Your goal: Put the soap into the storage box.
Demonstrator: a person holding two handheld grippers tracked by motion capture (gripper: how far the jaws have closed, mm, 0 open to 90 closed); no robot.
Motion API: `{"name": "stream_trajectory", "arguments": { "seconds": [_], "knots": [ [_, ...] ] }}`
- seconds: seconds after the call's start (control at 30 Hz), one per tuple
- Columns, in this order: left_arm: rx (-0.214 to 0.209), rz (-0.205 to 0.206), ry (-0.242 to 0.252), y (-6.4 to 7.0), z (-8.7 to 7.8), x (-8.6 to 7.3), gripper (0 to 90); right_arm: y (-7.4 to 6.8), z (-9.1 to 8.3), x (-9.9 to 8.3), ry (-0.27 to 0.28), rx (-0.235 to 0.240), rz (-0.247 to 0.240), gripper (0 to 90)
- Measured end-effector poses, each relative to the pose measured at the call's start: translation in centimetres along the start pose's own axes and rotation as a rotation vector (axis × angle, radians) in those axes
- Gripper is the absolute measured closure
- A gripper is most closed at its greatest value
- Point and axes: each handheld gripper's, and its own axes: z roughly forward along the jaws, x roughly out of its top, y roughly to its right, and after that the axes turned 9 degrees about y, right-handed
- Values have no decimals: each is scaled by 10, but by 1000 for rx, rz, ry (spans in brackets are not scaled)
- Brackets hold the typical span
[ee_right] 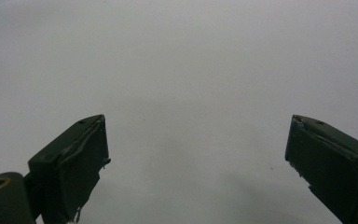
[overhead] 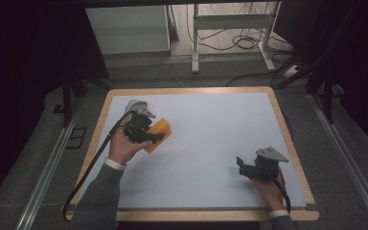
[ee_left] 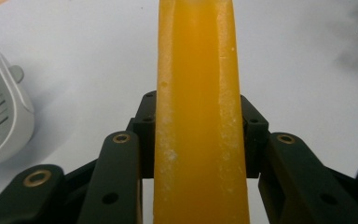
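We grip the orange block (ee_left: 198,121) edge-on between our left gripper's (overhead: 146,130) 2 jaws, over the table's (overhead: 206,129) left half. A white device (ee_left: 0,112) lies beside it. Our right gripper (ee_right: 196,149) gapes wide, holding nothing, near the front right.

Orange block (ee_left: 198,121): spongy-looking, matt, faintly pitted, whitish scuffs along its edges. Left gripper (ee_left: 198,140): matt black plastic, brass-coloured rivets. Right gripper (ee_right: 198,154): black rubbery pads, frayed edges. Tabletop (overhead: 211,143): smooth matt pale-grey sheet, light wood rim. White device (ee_left: 0,116): smooth slotted plastic.
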Motion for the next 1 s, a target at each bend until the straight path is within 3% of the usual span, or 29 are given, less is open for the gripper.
{"name": "stream_trajectory", "arguments": {
  "seconds": [0.57,1.0],
  "knots": [
    [28,-4,16,-10,-9,6,610,0,0,0,0,-2,-3,60],
    [46,-34,20,-22,-12,10,610,0,0,0,0,-4,-4,60]
  ]
}}
